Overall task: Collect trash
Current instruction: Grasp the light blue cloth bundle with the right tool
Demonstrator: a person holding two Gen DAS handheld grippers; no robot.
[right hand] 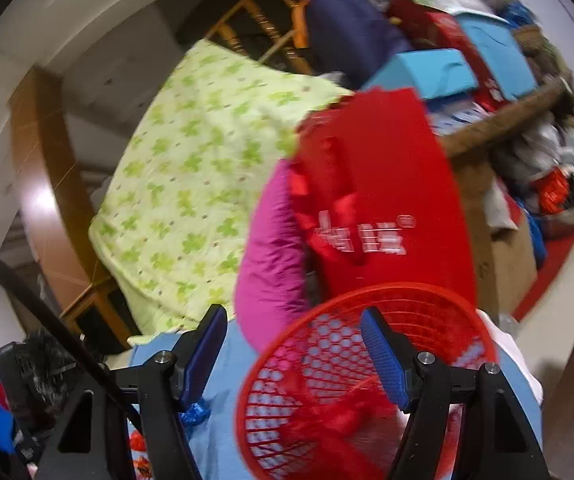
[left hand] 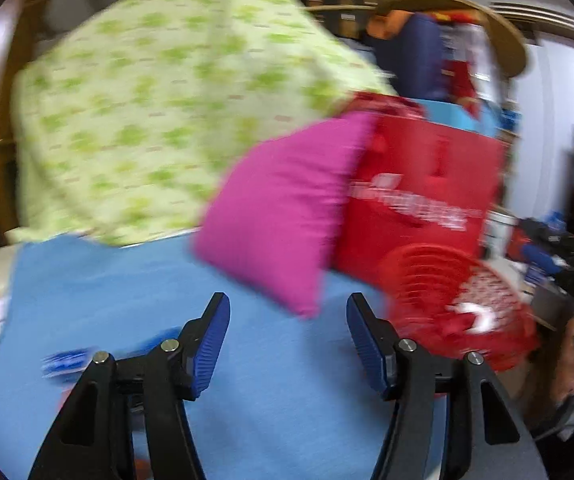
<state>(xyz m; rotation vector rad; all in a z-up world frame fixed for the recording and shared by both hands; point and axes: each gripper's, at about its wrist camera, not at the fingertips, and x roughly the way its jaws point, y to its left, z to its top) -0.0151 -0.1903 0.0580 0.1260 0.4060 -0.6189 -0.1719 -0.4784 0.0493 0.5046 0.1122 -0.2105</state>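
A red mesh plastic basket (right hand: pixel 347 380) lies on a light blue sheet (left hand: pixel 167 300), with red scraps inside; it also shows in the left wrist view (left hand: pixel 459 308). My right gripper (right hand: pixel 291 344) is open, its right finger over the basket's mouth, holding nothing. My left gripper (left hand: pixel 287 332) is open and empty above the blue sheet, left of the basket. A blue-and-white wrapper (left hand: pixel 67 362) lies on the sheet by the left finger. A crumpled blue wrapper (right hand: pixel 195 412) and a red-and-white wrapper (right hand: pixel 139 444) lie under the right gripper's left finger.
A green-patterned pillow (left hand: pixel 159 120), a magenta cushion (left hand: pixel 279 216) and a red bag with white print (left hand: pixel 427 188) stand behind the basket. A wooden frame (right hand: pixel 271 40) and piled clutter (right hand: pixel 467 60) lie beyond. Boxes and clutter (right hand: pixel 547 184) sit at right.
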